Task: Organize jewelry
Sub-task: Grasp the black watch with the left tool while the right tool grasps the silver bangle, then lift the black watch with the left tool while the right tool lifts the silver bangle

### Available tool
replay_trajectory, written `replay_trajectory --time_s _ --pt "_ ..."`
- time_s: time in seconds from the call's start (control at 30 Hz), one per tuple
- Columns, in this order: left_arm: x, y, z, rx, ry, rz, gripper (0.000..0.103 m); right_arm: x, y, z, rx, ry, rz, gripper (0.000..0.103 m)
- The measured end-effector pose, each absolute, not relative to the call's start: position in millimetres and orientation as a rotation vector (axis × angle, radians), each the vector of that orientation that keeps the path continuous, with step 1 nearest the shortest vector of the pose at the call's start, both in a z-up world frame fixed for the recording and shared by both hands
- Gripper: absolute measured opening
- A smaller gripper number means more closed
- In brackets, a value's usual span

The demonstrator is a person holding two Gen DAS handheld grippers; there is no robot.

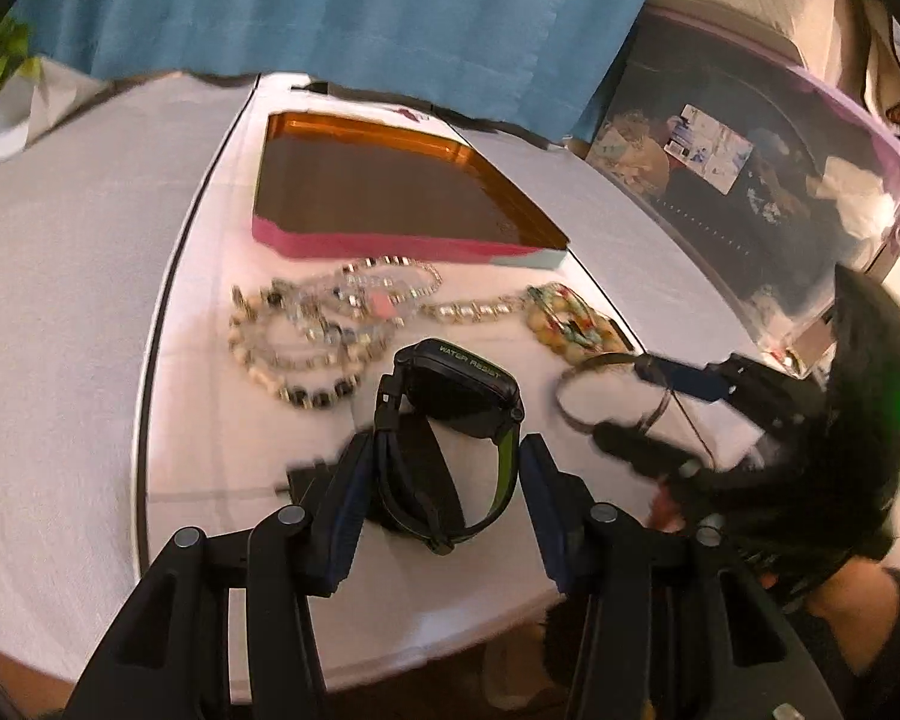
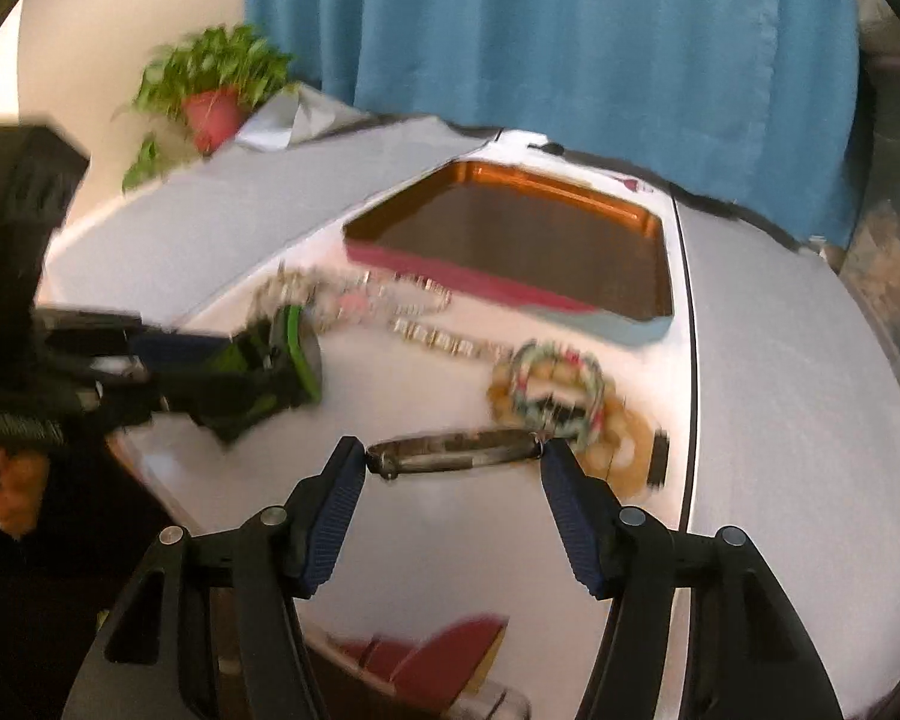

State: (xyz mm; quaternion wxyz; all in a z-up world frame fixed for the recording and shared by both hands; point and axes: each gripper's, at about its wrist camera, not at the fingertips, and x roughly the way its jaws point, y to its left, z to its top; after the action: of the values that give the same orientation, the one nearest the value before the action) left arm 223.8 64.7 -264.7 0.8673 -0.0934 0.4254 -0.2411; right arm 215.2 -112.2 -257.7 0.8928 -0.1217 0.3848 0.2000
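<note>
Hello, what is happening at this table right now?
A person is sorting jewelry with two handheld grippers. The left gripper is around a black and green watch; the right gripper spans a metal bangle. Necklaces and beaded bracelets lie on the white table before an empty open box.

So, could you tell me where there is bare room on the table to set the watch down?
Bare white cloth lies left of the necklace tangle, and a strip runs along the near edge. The tray floor looks empty. It is crowded between the tray front, the beaded bracelets and the bangle between the right gripper's fingers. The left gripper brackets the watch.
</note>
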Motion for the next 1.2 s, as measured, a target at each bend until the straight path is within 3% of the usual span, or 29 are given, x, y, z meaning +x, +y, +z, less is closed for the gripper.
replay_trajectory --time_s 0.13,0.33,0.43,0.53,0.6,0.63,0.87,1.2 --pt "219 61 -266 -0.178 0.895 -0.502 0.046 209 -111 -271 -0.306 0.827 0.404 0.063" --pt "224 54 -270 -0.165 0.918 -0.513 0.050 225 -130 -278 -0.166 0.877 0.403 0.084" --pt "225 53 -270 -0.151 0.916 -0.516 0.049 228 -126 -279 -0.178 0.876 0.402 0.087" --pt "227 53 -270 -0.162 0.917 -0.507 0.048 228 -126 -279 -0.182 0.877 0.405 0.085" --pt "227 53 -271 -0.170 0.915 -0.498 0.047 227 -126 -276 -0.183 0.866 0.416 0.063" --pt "227 53 -271 -0.174 0.914 -0.496 0.047 226 -126 -275 -0.196 0.860 0.409 0.062" --pt "227 61 -274 -0.312 0.921 -0.503 0.043 225 -126 -278 -0.192 0.858 0.430 0.062" --pt "214 39 -268 -0.180 0.872 -0.396 0.042 204 -123 -272 -0.179 0.828 0.382 0.062"
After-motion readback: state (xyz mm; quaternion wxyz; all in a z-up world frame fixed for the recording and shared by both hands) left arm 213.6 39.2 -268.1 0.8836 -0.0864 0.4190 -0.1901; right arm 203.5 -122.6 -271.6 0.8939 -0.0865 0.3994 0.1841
